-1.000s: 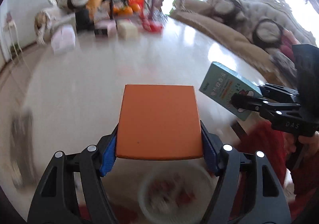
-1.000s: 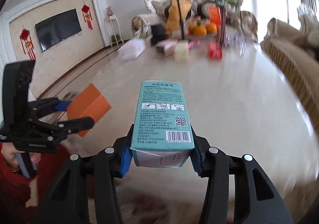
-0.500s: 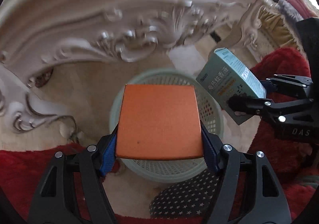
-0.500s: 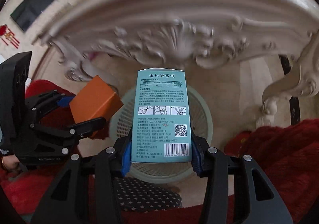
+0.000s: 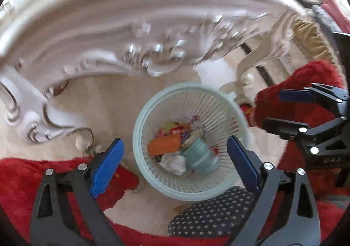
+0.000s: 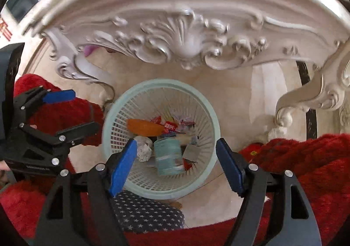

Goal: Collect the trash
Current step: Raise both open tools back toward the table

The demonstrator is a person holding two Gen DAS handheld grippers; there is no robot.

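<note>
While both grippers gape, carved table [image 6: 186, 33] overhangs basket [image 6: 205, 101] w/ trash.

I saw a pale mint-green plastic lattice wastebasket [image 6: 210, 101] with white ribs. Inside lay an orange flat box [image 6: 144, 127] and a teal carton printed with white panels [image 6: 168, 156], beside crumpled white paper [image 6: 143, 147] and red wrappers [image 6: 169, 125]. Both black clamp grippers wore blue pads [image 5: 107, 163]. Nearby were a navy star-dotted cushion [image 6: 146, 213], red fluffy fabric [image 6: 306, 162] and a cream carved table edge [image 6: 186, 42].
</note>
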